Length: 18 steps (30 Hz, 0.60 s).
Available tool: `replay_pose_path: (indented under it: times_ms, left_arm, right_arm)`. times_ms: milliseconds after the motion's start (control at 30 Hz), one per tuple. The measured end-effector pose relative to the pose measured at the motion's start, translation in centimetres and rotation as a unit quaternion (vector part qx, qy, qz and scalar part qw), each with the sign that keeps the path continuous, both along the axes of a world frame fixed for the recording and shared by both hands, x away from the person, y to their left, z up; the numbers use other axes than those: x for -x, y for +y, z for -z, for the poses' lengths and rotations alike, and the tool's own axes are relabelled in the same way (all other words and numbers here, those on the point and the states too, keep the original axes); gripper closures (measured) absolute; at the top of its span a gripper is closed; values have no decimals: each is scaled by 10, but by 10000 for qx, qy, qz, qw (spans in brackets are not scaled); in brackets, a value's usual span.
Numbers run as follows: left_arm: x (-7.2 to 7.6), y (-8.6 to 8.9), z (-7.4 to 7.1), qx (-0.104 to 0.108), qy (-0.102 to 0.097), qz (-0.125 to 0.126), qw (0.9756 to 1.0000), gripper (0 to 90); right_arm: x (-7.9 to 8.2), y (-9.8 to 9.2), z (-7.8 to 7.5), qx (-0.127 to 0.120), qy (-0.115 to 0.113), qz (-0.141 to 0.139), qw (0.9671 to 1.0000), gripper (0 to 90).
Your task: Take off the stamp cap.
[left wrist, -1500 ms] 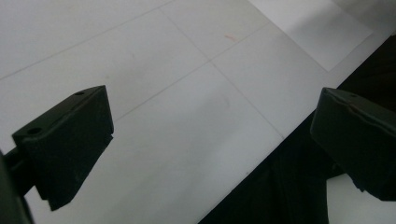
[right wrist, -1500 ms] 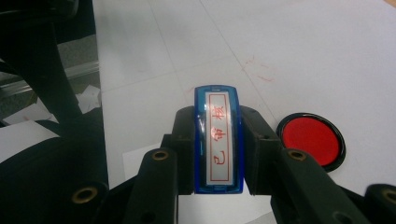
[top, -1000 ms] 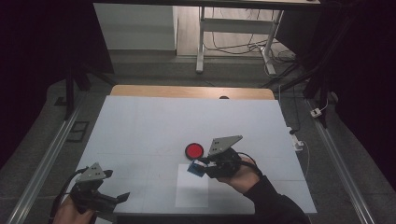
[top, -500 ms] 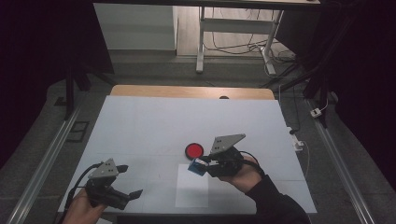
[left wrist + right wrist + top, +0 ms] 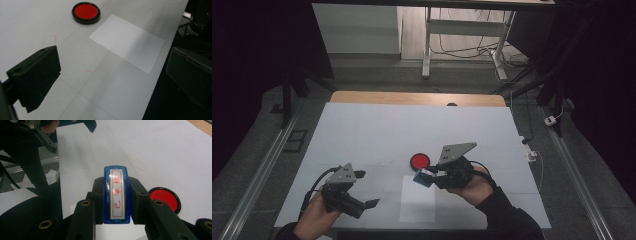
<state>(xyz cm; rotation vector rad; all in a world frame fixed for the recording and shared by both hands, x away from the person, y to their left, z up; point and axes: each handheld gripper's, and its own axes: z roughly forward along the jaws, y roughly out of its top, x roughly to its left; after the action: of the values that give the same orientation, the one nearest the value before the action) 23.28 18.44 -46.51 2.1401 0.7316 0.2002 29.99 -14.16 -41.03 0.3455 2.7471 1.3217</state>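
Note:
A blue stamp (image 5: 422, 177) with a white label and red characters (image 5: 117, 195) is clamped between the jaws of my right gripper (image 5: 428, 176), which hovers over the top edge of a white paper sheet (image 5: 418, 207). A round red ink pad (image 5: 420, 160) in a black case lies just beyond the stamp, and the left gripper view shows the ink pad (image 5: 86, 12) too. My left gripper (image 5: 364, 189) is held low near the table's front left, pointing toward the sheet (image 5: 127, 50). Its jaws stand wide apart with nothing between them.
The white table cover (image 5: 412, 130) ends in a wooden strip (image 5: 412, 97) at the far side. Metal rails (image 5: 257, 175) run along both sides on the floor. The front edge of the table (image 5: 162, 62) lies close beside the left gripper's right jaw.
My left gripper has moved to the right along the table's front edge, closer to the paper. The right gripper with the stamp has stayed in place.

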Motion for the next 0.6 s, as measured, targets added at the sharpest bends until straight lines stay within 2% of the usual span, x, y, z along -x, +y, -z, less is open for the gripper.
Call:
replay_pose_path:
  times_ms: [333,600]
  left_arm:
    - [-16,-22,0,51,-65,304,9995,0]
    - [-26,-42,4,-1,-112,507,9986,4]
  right_arm:
    - [0,1,-1,-26,7,-53,10000,701]
    - [0,2,-2,-86,-23,-131,9999,702]
